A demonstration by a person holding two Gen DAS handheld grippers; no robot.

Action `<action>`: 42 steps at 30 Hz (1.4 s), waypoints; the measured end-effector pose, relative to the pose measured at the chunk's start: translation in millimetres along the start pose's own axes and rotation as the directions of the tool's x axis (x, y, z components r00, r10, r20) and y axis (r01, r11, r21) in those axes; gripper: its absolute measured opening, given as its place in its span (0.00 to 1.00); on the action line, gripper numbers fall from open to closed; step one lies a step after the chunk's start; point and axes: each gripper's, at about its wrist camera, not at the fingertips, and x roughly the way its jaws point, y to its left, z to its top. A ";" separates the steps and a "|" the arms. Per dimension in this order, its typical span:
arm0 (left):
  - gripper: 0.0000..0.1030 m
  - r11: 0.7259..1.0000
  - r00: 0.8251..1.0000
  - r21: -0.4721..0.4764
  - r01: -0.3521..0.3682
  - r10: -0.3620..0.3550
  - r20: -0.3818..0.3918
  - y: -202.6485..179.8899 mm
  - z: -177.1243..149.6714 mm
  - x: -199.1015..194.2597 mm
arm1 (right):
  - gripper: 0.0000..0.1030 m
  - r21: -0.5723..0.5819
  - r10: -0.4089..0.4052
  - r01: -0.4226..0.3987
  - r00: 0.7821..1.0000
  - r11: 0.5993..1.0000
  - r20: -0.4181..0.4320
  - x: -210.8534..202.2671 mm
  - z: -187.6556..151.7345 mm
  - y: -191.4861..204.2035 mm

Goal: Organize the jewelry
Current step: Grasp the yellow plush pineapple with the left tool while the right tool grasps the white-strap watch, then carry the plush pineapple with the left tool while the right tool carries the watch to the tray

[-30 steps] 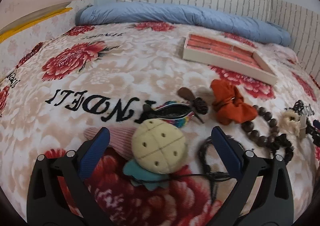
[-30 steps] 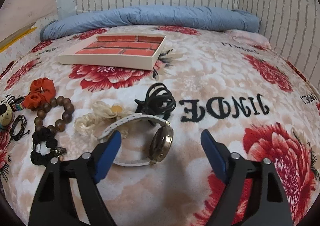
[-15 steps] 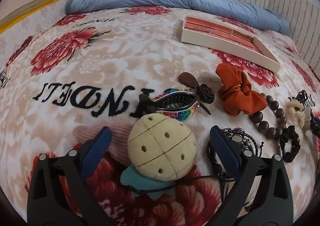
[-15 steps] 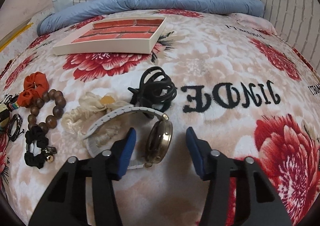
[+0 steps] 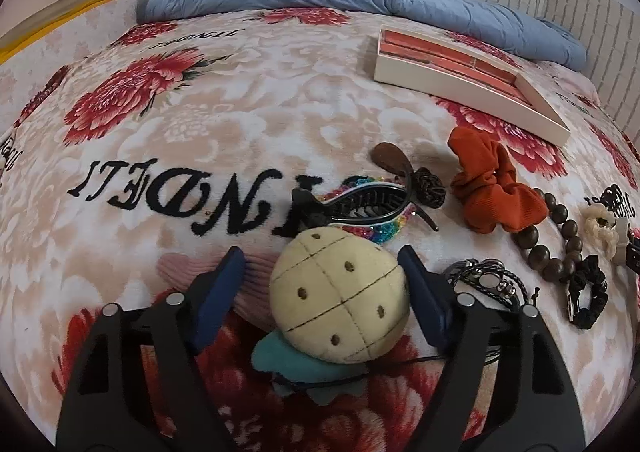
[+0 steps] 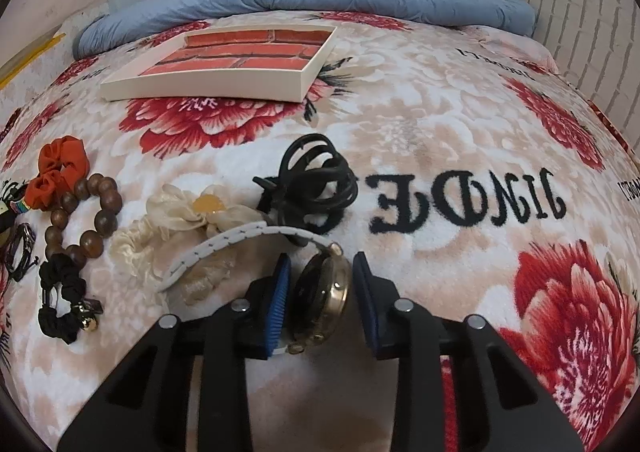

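Lettering "JINDELI" runs upside-down across the bed blanket (image 6: 420,140); right tool (image 6: 320,292), narrowing, straddles the on-edge watch (image 6: 324,292), left tool (image 5: 320,280), closing, brackets the plush ball (image 5: 340,300).

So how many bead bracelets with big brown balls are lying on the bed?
1. The brown bead bracelet lies on the blanket between the orange scrunchie and the black scrunchie. Others may lie out of view.

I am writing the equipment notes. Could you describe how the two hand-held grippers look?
Both look alike: the left gripper and right gripper have black plastic frames with triangular cut-outs, round silver bolt heads, and two fingers tipped with blue pads, ribbed on the right gripper. No cables, markings or sleeves show.
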 end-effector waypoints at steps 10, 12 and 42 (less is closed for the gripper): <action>0.61 1.000 1.000 0.023 0.003 -0.003 0.009 -1.9 -0.4 -5.5 | 0.21 -0.021 0.002 -0.002 1.000 1.000 0.003 -0.8 -1.8 4.9; 0.57 1.000 1.000 0.025 0.011 -0.011 0.016 -2.7 -0.5 -7.8 | 0.20 -0.021 0.003 -0.003 1.000 1.000 0.005 -1.2 -1.8 5.4; 0.52 0.996 0.975 0.038 0.084 -0.090 0.201 -14.4 93.6 -43.8 | 0.12 -0.024 0.057 -0.054 0.983 0.998 0.174 -41.5 66.0 3.6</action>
